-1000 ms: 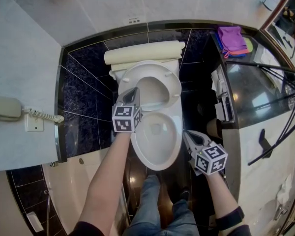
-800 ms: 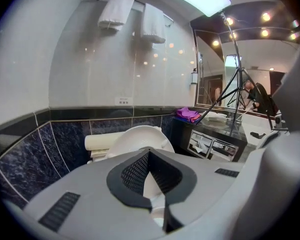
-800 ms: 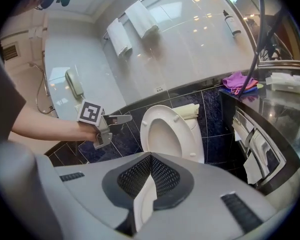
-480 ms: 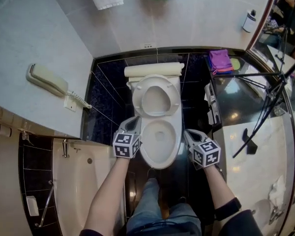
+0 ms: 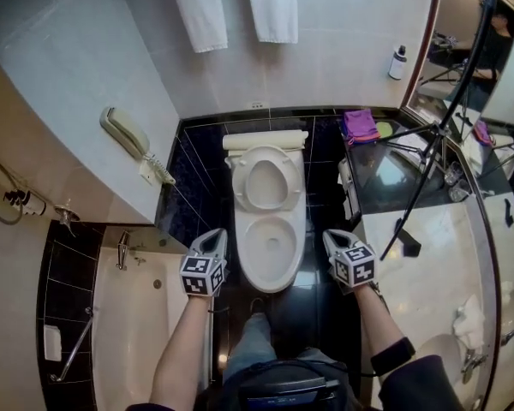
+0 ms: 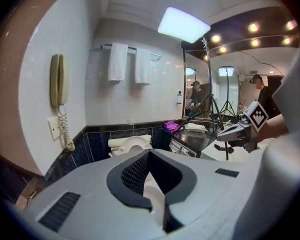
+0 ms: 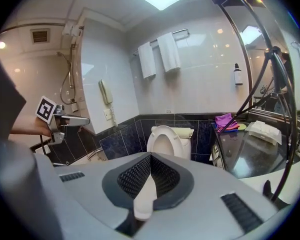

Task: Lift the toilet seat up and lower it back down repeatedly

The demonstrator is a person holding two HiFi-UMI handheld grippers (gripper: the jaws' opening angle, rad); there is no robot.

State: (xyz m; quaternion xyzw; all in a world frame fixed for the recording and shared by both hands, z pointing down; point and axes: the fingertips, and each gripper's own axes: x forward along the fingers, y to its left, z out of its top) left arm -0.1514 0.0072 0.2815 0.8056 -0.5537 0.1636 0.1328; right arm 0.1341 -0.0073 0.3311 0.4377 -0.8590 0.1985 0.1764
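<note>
The white toilet stands in the middle of the head view with its seat raised upright against the lid and tank. My left gripper hangs off the bowl's front left, shut and holding nothing. My right gripper hangs off the bowl's front right, also shut and holding nothing. Neither touches the toilet. In the left gripper view the jaws meet at their tips, with the raised seat far beyond. In the right gripper view the jaws meet too, well short of the seat.
A wall phone hangs at the left above a bathtub. Two white towels hang on the back wall. A dark counter at the right holds a purple cloth, with a tripod over it.
Both grippers have drawn back from the toilet toward me and risen; the left one has left the raised seat's edge. The head view now takes in more of the room. The seat stays up.
</note>
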